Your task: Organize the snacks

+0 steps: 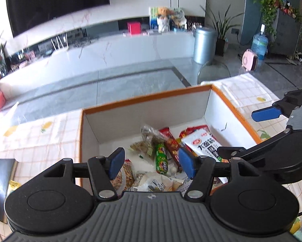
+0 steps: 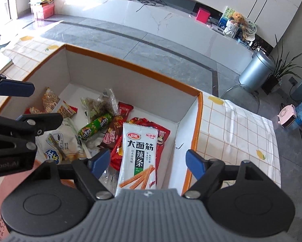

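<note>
Orange-rimmed, the cardboard box (image 2: 199,121) sits on our checked table (image 2: 241,141) with the snacks piled on its floor, a white spicy-strip packet (image 2: 138,157) lying on top. We hold both the left gripper (image 1: 151,161) and right gripper (image 2: 146,161) above them, fingers apart, gripping nothing.

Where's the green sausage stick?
The green stick lies in the box, left of the white packet in the right wrist view, with a brown bar between them.
</note>
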`<state>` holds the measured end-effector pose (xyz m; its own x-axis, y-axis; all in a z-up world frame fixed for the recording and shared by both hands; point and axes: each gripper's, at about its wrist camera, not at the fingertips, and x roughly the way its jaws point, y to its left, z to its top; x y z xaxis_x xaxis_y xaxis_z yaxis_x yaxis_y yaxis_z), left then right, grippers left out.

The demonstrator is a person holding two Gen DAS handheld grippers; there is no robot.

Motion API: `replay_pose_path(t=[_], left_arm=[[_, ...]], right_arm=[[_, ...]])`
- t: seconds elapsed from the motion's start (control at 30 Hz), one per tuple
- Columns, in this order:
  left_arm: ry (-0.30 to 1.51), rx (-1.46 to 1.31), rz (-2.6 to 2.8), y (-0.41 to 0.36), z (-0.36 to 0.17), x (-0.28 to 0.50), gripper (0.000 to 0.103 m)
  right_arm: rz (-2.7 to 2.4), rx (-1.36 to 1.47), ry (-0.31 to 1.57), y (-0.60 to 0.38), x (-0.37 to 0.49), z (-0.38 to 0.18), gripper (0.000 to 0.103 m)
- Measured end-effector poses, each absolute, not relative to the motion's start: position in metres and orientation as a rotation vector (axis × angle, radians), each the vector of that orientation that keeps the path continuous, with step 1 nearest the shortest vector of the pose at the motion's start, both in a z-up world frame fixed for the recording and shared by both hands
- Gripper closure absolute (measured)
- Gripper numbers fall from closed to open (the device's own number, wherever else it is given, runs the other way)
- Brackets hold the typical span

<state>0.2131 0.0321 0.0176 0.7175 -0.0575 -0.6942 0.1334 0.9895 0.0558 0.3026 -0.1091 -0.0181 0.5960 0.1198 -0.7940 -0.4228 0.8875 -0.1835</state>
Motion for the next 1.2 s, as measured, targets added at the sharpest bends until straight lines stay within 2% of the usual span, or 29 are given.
replay_pose_path(t=[0.2,0.33,0.53,0.93,1.2], left_arm=[[0.64,0.124,-0.085,0.03,0.039,0.181,0.024],[0.559,0.128,-0.074,0.03,0.05,0.16,0.017],[0.469,0.125,-0.046,0.028,0.061,0.13,0.015],[0.449,0.136,0.006,0.021,0.034,0.091,0.015],[0.506,0.079,0.013,0.033,0.015,0.085,0.015]], right_arm=[[0.323,-0.292,0.761,-0.125,0.264,0.018,0.013],[0.313,-0.23,0.697,-0.139,0.237,0.037,0.012],[0.32,-0.141,0.562,-0.16,0.187,0.049,0.012],[0.287,0.035,0.428,-0.169,0.112,0.036,0.011],[0.248,0.034,0.435,-0.162,0.095,0.012,0.01]])
